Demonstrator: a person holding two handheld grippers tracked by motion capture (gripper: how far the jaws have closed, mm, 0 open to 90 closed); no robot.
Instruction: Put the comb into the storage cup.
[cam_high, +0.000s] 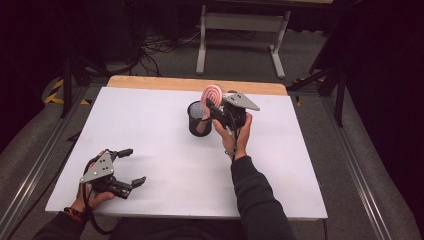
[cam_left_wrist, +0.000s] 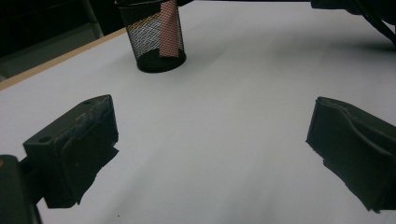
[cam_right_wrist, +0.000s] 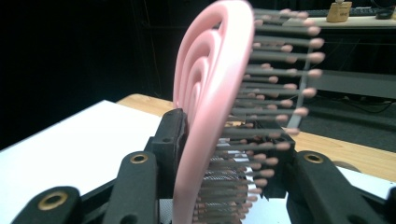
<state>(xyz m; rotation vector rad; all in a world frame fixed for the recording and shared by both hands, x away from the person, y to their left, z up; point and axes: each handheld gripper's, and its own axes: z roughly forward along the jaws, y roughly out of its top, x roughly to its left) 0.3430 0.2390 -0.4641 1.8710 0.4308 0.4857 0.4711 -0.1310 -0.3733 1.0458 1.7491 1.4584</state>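
One thing is in play here, a pink hairbrush (cam_right_wrist: 210, 107), and I'd say the job of dropping it into the black mesh cup (cam_high: 198, 119) is mostly done but not finished. The right gripper (cam_high: 212, 107) is clamped on the brush head, one jaw on the pink back and the other in among the bristles, holding it upright over the cup near the far edge of the white table (cam_high: 150, 140). From the left gripper's camera you can see the handle already down inside the mesh, though I can't tell if it's touching the bottom. What's left, by my guess: lower it a bit if needed, let go, and pull the hand away. The left gripper (cam_high: 131, 166) sits near the front left corner, jaws spread wide with nothing between them, well apart from the cup.
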